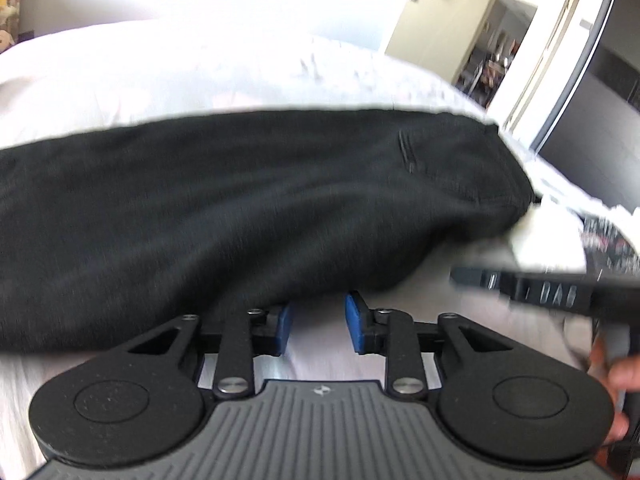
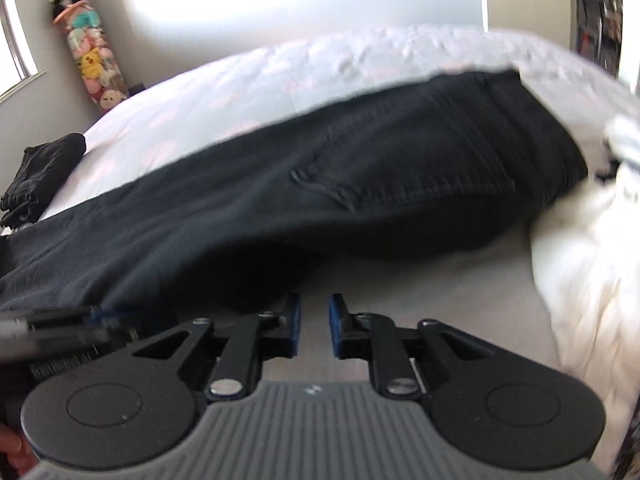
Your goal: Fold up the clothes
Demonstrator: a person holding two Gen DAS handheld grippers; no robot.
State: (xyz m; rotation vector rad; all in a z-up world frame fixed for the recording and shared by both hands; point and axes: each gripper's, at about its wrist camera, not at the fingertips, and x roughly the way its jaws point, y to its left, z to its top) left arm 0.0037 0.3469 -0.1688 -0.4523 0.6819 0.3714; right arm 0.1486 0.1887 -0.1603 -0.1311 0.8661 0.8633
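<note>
Clearly, in the left wrist view the black trousers (image 1: 240,200) lie on the bed (image 1: 120,80), long axis left to right, their near edge just beyond the left gripper (image 1: 318,322), slightly parted on nothing. From the right wrist, the right gripper (image 2: 315,326) likewise gapes narrowly, empty, angled down at that near edge.

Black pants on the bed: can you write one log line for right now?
black pants: flat on bed | left gripper: open, empty | right gripper: open, empty

Blurred raised lettering on right gripper (image 1: 560,292) body, poss. "DAB" – uncertain. No other legible txt.
</note>
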